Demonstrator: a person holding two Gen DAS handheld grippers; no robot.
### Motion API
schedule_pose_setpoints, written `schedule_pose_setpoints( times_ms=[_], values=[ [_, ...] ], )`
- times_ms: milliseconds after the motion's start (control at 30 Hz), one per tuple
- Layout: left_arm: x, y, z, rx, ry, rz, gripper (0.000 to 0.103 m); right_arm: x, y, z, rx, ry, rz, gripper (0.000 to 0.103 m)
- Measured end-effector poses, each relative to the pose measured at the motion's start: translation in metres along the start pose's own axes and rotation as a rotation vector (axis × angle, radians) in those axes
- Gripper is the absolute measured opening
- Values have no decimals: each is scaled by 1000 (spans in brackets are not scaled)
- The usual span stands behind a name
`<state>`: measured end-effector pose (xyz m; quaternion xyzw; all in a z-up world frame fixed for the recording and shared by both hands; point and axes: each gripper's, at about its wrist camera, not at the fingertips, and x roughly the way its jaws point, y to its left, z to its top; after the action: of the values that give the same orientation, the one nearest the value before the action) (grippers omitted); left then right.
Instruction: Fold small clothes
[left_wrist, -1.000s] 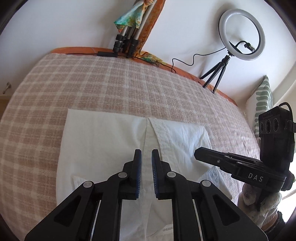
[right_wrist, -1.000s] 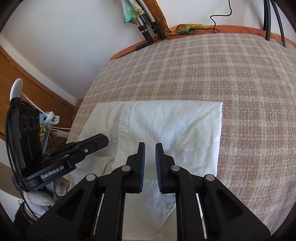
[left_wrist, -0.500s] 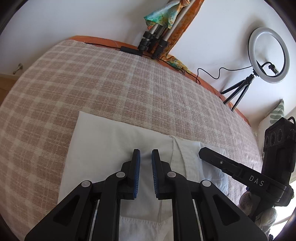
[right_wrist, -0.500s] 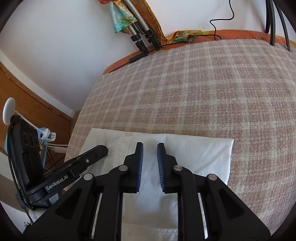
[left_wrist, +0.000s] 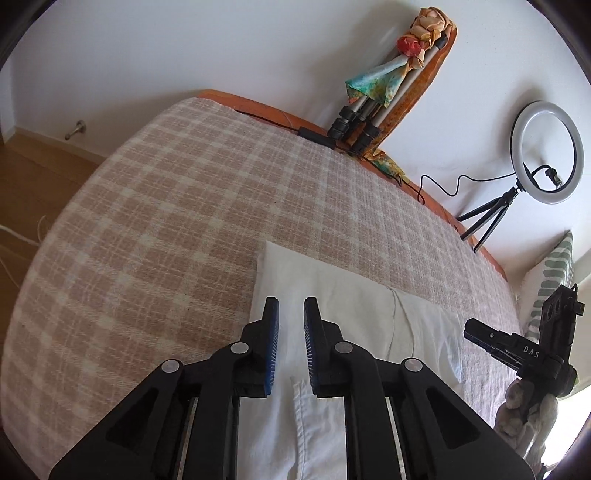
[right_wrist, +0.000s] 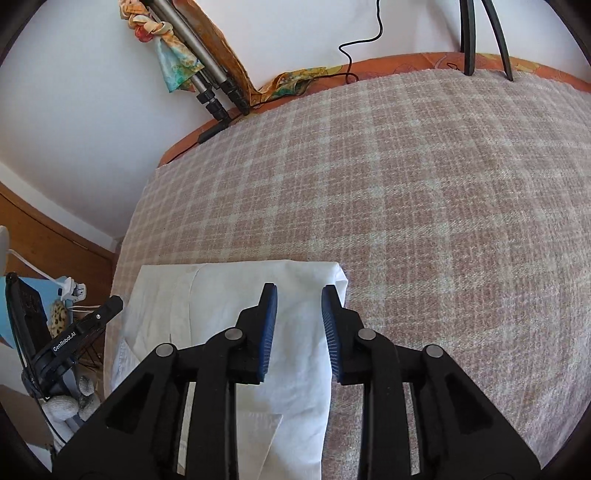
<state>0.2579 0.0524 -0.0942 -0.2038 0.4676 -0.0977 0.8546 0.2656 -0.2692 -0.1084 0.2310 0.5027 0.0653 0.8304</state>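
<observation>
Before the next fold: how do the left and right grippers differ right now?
The right gripper has its jaws wider apart than the left gripper. The right sits over the white garment's right edge, the left over its left edge. Both hold nothing.

plaid blanket (left_wrist: 192, 221) | ring light (left_wrist: 546, 153) by wall | tripod legs (right_wrist: 207, 85) | patterned pillow (left_wrist: 550, 280)

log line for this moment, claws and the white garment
stage: fold in progress | left claw: open, empty, over white garment | right claw: open, empty, at garment's right edge | surface: plaid blanket
</observation>
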Motion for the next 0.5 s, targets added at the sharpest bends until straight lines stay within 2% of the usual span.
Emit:
schedule_pose_setpoints(
  times_ms=[33,67,100,300,500],
  values=[
    [-6,4,-2,-4,2,-5,32,-5,-3,-4,-5,-5,3,43],
    [-11,8,-5,-8,0,-3,44,-8,-6,-8,-1,-7,17,45],
    [-15,12,-8,-12,-2,-5,47,-9,-11,-13,11,5,45,45],
    [-15,36,-27,-108,74,-107,48,0,-36,-43,107,80,162,47],
    [1,63,-44,-302,123,-211,48,4,-51,-60,187,88,260,47]
  ],
)
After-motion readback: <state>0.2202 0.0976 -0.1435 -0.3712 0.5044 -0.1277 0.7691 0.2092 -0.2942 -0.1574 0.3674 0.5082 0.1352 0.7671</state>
